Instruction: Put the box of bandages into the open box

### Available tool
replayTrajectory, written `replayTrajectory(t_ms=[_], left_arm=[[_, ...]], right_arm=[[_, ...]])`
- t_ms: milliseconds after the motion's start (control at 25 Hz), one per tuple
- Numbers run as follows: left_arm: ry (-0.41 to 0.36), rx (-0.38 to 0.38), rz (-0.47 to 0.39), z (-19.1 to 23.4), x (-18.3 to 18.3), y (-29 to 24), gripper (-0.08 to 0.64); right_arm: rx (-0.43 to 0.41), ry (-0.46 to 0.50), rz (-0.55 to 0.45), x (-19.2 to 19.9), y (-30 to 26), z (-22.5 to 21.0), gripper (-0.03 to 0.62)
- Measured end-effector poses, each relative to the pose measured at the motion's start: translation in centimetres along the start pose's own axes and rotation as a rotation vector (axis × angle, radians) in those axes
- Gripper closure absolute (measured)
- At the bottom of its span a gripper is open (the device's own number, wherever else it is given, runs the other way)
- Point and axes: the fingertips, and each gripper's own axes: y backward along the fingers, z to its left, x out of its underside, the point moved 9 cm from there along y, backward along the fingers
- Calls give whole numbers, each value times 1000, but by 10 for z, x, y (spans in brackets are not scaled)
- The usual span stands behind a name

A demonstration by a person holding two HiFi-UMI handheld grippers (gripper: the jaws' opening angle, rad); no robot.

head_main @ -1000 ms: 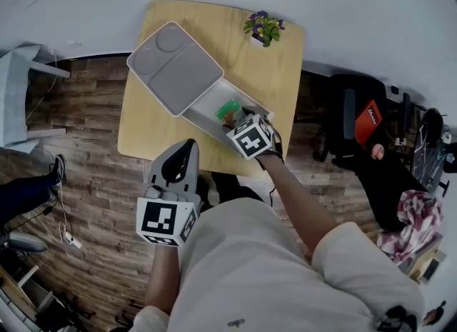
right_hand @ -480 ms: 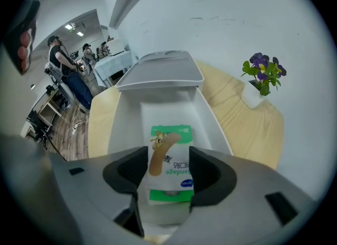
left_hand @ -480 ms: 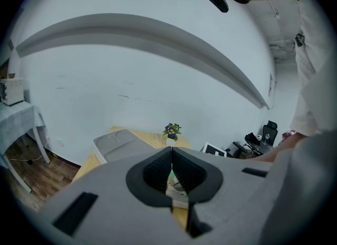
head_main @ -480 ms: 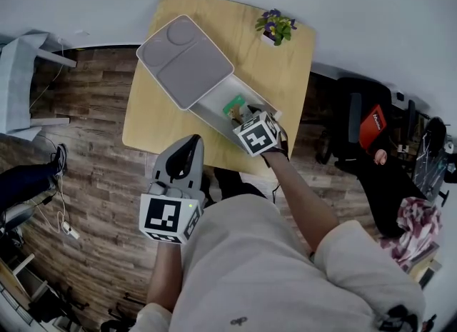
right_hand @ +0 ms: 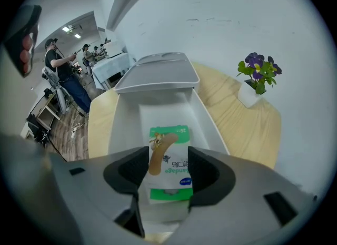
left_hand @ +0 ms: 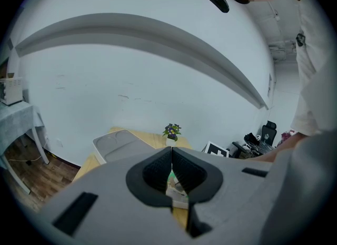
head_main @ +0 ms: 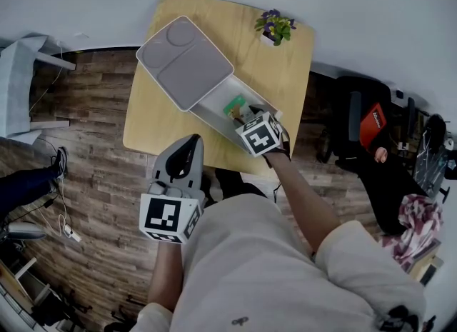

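The box of bandages [right_hand: 168, 159], white and green with a plaster pictured on it, lies inside the open white box [right_hand: 205, 117]; in the head view it shows as a green patch [head_main: 233, 105]. My right gripper [right_hand: 168, 157] hangs over the near end of that open box [head_main: 214, 120], its jaws closing with the bandage box between them. The pads flank its sides closely, and no firm press shows. My left gripper [head_main: 187, 145] is held low near my body off the table, jaws shut and empty [left_hand: 171, 152].
The open box's lid [head_main: 182, 63] lies back flat on the round-cornered wooden table [head_main: 285, 81]. A small pot of purple flowers [head_main: 275, 27] stands at the far right corner. A dark chair [head_main: 357, 120] is right of the table; people [right_hand: 63, 75] stand far off.
My right gripper has stayed over the open box with the bandage box below it, shifting only slightly. The left gripper has not moved.
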Motion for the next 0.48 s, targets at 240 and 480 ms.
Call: replayTrajectory(t_ms=[240, 480], left_arm=[[-12, 30, 1, 2, -3, -5, 555], [-38, 80, 1, 1, -5, -7, 555]], right_arm=[[18, -26, -23, -1, 7, -2, 370], [46, -64, -68, 2, 22, 2, 391]])
